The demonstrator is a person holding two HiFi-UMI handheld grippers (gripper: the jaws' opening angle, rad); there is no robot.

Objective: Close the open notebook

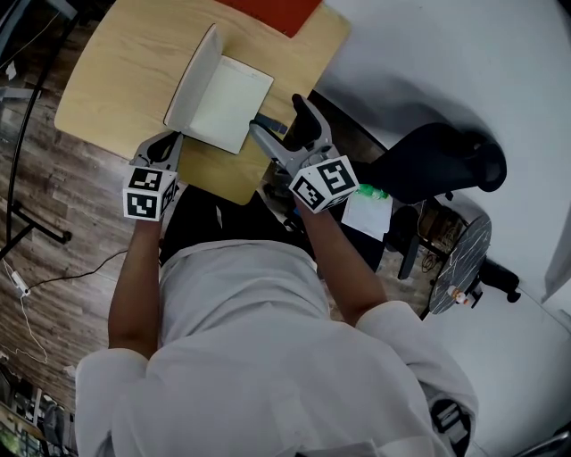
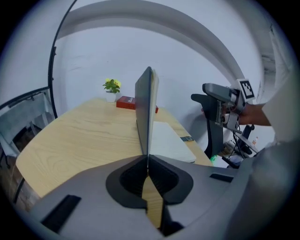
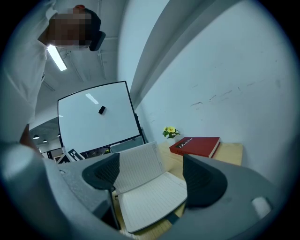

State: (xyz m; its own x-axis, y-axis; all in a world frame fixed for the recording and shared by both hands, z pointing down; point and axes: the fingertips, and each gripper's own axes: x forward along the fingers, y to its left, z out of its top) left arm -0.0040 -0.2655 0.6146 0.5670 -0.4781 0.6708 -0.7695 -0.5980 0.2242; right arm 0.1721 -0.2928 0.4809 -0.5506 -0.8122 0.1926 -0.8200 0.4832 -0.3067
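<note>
The notebook [image 1: 227, 103] lies open on the wooden table [image 1: 125, 80], its white lined pages showing. Its left half [image 1: 192, 80] stands raised, nearly upright, and the right half lies flat. My left gripper [image 1: 171, 141] is shut on the near edge of the raised half; in the left gripper view the jaws [image 2: 148, 161] pinch that upright leaf [image 2: 145, 110] edge-on. My right gripper [image 1: 278, 127] hovers open by the notebook's near right corner, holding nothing. In the right gripper view the notebook [image 3: 147, 192] shows between the open right gripper [image 3: 152, 180].
A red book [image 1: 277, 11] lies at the table's far end, with a small potted plant [image 3: 169, 132] beside it. A black office chair [image 1: 437, 165] stands to the right of the table. A whiteboard [image 3: 96, 117] stands behind. Cables run over the wood floor [image 1: 36, 268] at left.
</note>
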